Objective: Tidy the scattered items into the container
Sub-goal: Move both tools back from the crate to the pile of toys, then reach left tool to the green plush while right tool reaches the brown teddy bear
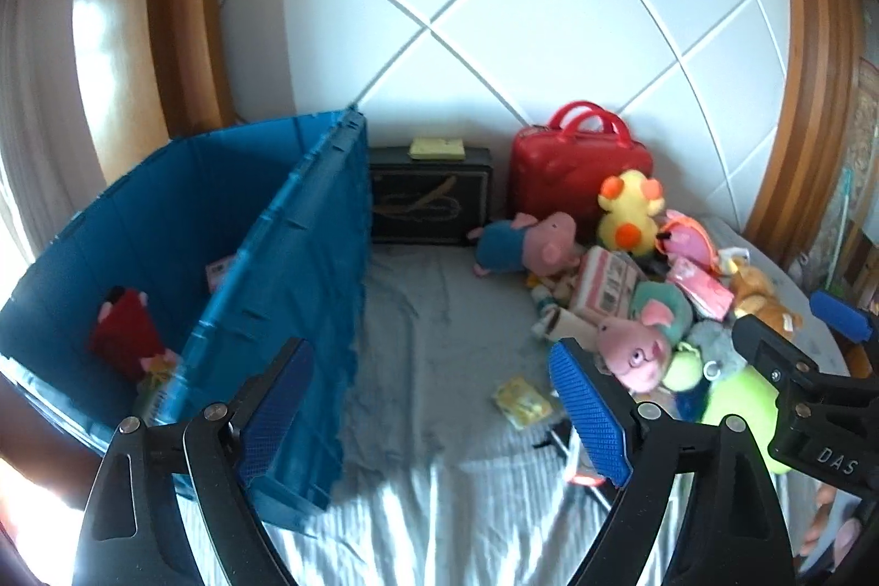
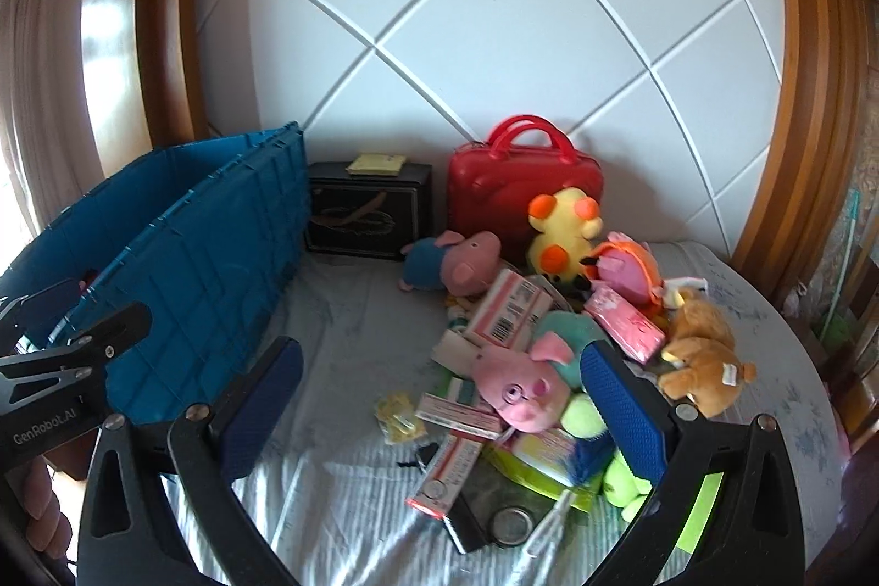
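Note:
A blue crate (image 1: 307,267) (image 2: 209,256) stands on the bed at the left, with a red plush (image 1: 123,330) and small items inside. A heap of toys lies at the right: a pink pig plush (image 1: 632,352) (image 2: 522,385), a blue-bodied pig (image 1: 527,243) (image 2: 456,259), a yellow duck (image 1: 629,215) (image 2: 563,229), a brown bear (image 2: 700,358), pink boxes (image 2: 505,308). My left gripper (image 1: 431,416) hangs open over the bare sheet beside the crate. My right gripper (image 2: 445,416) is open above the heap's near side, empty.
A red case (image 1: 577,168) (image 2: 522,179) and a black box (image 1: 431,196) (image 2: 365,210) with a yellow pad stand against the white headboard. A yellow packet (image 1: 522,402) (image 2: 398,416) lies on the grey sheet (image 1: 428,322). Wooden posts frame both sides.

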`<state>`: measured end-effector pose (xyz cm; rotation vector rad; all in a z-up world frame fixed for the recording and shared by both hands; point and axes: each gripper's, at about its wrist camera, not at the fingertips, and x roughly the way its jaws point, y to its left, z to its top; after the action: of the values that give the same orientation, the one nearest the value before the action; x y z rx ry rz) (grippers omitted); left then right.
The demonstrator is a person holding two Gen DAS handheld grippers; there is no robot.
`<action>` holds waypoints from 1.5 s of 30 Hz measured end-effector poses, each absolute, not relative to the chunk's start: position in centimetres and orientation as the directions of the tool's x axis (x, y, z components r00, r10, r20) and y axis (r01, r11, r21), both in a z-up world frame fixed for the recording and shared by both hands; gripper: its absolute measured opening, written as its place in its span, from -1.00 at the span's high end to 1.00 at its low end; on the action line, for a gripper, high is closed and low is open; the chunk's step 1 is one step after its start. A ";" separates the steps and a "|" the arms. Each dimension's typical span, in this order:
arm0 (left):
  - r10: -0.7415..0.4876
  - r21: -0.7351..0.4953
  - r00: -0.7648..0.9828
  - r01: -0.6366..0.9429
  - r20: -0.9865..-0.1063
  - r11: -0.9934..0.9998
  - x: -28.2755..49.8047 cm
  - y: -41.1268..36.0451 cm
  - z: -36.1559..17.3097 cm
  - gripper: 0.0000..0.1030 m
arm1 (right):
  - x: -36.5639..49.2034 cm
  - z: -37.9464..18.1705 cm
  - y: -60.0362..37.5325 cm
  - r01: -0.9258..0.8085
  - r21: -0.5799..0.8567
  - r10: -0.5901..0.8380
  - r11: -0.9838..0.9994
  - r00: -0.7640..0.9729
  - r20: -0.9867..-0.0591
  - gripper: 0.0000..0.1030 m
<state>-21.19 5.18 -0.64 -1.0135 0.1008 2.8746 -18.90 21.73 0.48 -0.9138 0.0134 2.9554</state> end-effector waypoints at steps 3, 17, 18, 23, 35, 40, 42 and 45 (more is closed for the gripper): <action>0.050 0.038 -0.723 -0.105 -0.689 -0.994 -21.2 9.6 -3.8 -0.72 | -18.1 -1.8 26.8 -0.067 -0.002 0.055 -0.998 -0.797 -0.602 -0.99; -0.048 0.117 -0.498 -0.108 -0.866 -0.987 -20.7 18.5 -15.7 -0.72 | -15.7 -13.1 39.8 -0.108 0.074 0.009 -0.991 -0.621 -0.783 -1.00; -0.040 0.114 -0.494 -0.120 -0.868 -0.986 -20.9 19.0 -16.1 -0.72 | -15.7 -13.4 40.4 -0.121 0.072 0.018 -0.990 -0.615 -0.788 -1.00; 0.028 0.085 -0.498 -0.204 -0.867 -0.975 -22.2 22.1 -17.1 -0.72 | -15.3 -13.9 43.9 -0.218 0.042 0.098 -0.975 -0.591 -0.801 -1.00; 0.033 0.105 -0.457 -0.273 -0.889 -0.956 -23.6 30.2 -19.1 -0.72 | -16.1 -15.9 51.1 -0.273 0.018 0.135 -0.962 -0.531 -0.837 -0.99; 0.029 0.104 -0.490 -0.241 -0.871 -0.965 -24.7 32.4 -17.3 -0.72 | -17.5 -15.3 54.1 -0.218 0.041 0.090 -0.975 -0.557 -0.825 -1.00; 0.027 0.103 -0.503 -0.229 -0.864 -0.968 -25.2 33.3 -16.5 -0.72 | -17.9 -14.7 55.6 -0.209 0.051 0.079 -0.977 -0.572 -0.817 -1.00; 0.023 0.101 -0.522 -0.209 -0.853 -0.973 -25.8 34.7 -15.4 -0.72 | -18.7 -13.1 57.4 -0.209 0.074 0.068 -0.975 -0.601 -0.797 -1.00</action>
<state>-25.84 34.68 -15.42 -1.4603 0.2891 2.6129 -18.68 57.38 -13.14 -1.3181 0.2398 2.6684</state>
